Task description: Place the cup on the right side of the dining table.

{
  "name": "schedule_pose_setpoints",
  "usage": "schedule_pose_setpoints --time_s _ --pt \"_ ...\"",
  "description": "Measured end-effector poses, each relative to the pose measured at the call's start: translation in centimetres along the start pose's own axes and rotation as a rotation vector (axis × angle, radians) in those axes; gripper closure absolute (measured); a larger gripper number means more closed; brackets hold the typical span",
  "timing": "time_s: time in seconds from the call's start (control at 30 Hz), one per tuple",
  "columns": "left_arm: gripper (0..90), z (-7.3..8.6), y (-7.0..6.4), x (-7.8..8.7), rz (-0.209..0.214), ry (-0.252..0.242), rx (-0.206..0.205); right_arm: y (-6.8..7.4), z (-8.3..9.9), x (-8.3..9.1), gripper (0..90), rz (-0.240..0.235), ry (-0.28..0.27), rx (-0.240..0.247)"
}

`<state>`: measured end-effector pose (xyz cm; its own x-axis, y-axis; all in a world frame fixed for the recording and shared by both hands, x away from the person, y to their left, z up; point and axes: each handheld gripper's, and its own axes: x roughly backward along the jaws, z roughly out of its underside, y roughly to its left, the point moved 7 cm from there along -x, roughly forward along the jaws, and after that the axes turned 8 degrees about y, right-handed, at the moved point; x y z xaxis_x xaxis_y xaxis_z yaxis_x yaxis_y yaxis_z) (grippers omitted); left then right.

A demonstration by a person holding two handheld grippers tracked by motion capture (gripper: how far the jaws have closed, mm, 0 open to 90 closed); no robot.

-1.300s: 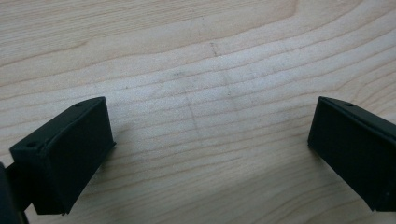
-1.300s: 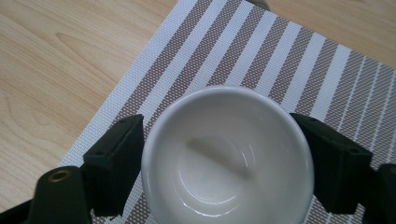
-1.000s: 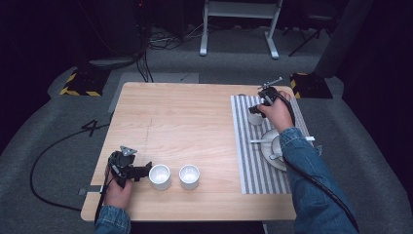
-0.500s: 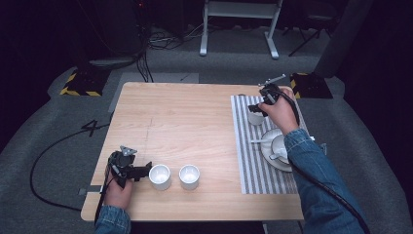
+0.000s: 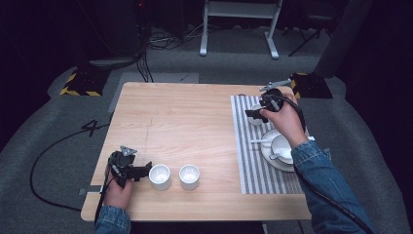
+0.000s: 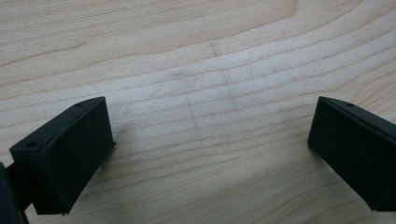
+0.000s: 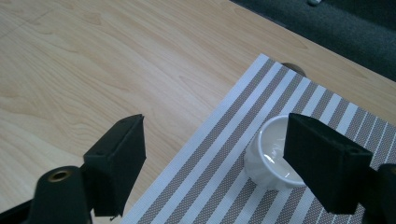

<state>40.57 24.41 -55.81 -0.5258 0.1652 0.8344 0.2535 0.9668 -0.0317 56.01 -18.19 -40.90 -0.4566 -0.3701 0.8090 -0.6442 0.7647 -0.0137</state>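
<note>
— Which step am I on?

— I'd call it the approach. My right tongs (image 5: 254, 113) hang spread wide over the cup (image 7: 273, 154) at the upper right of the high view, holding nothing. The cup sits on the mat (image 5: 253, 165), by its far end, beside one jaw and not yet between the two.

— And the next move?

— Shift sideways until the cup lies between the jaws, drop, then close gently (glazed walls look slippery to me).

— Materials?

— The cup is small, white, glossy, with fluted sides. The mat is woven, striped grey and white. The surface (image 5: 195, 117) is pale wood with fine grain.

— The left tongs (image 5: 144, 170)?

— Open and empty at lower left, resting beside two more white cups (image 5: 159, 176).
</note>
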Motion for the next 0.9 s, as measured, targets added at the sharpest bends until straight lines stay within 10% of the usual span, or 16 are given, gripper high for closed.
schedule_pose_setpoints --time_s 0.47,0.9 --pt "0.3 0.0 0.0 0.0 0.000 0.000 0.000 3.4 1.4 3.1 21.7 -0.003 -0.011 0.115" --pt "0.3 0.0 0.0 0.0 0.000 0.000 0.000 4.1 3.5 4.9 21.7 -0.044 -0.026 0.108"
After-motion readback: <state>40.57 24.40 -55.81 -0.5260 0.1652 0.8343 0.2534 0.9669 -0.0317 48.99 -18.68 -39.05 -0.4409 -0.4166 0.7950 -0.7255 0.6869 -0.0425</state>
